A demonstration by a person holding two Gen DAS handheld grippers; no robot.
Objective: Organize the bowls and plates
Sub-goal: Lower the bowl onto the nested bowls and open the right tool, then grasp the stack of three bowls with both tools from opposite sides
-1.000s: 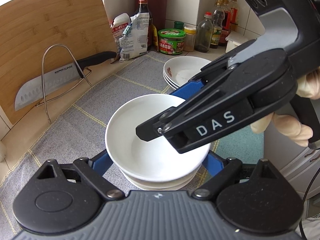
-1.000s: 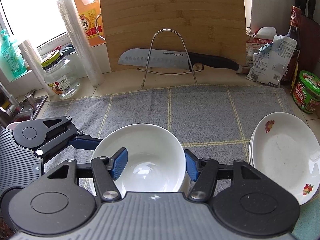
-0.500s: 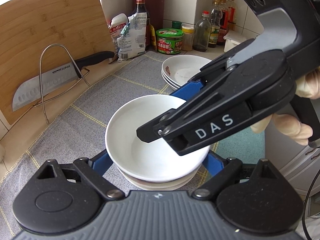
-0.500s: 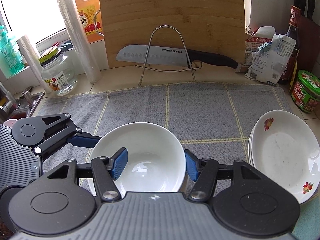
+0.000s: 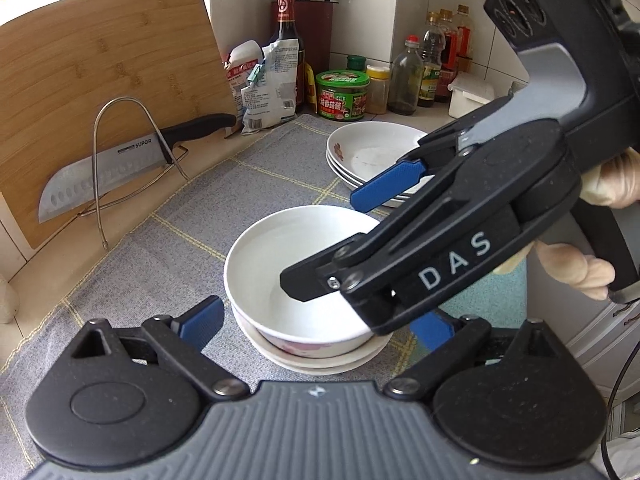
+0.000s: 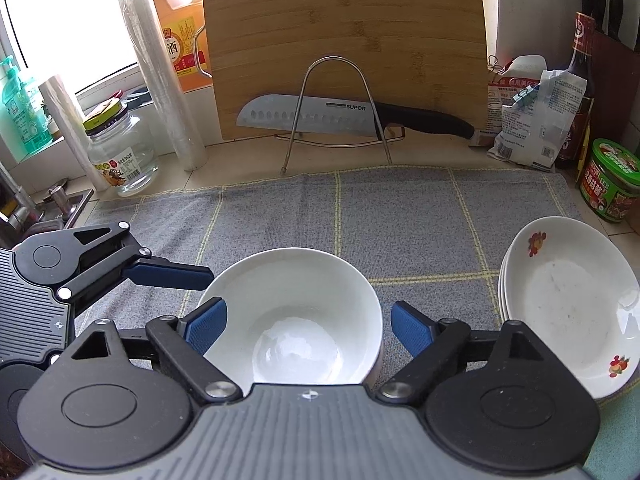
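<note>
Bowl: glossy white ceramic bowl [image 6: 292, 312] sat nested on a bowl stack on the grey checked cloth.
Left gripper [image 5: 316, 322]: fingers spread, empty.
Right gripper [image 6: 308, 326]: fingers parted, flanking it.
Handling: rigid, slippery, breakable; pinch the rim.

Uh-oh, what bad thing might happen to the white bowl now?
1. The white bowl sits stacked on other dishes, so a bump from the open right hand-held gripper around it might tip it.
2. The open left hand-held gripper is also close; the two could collide.
</note>
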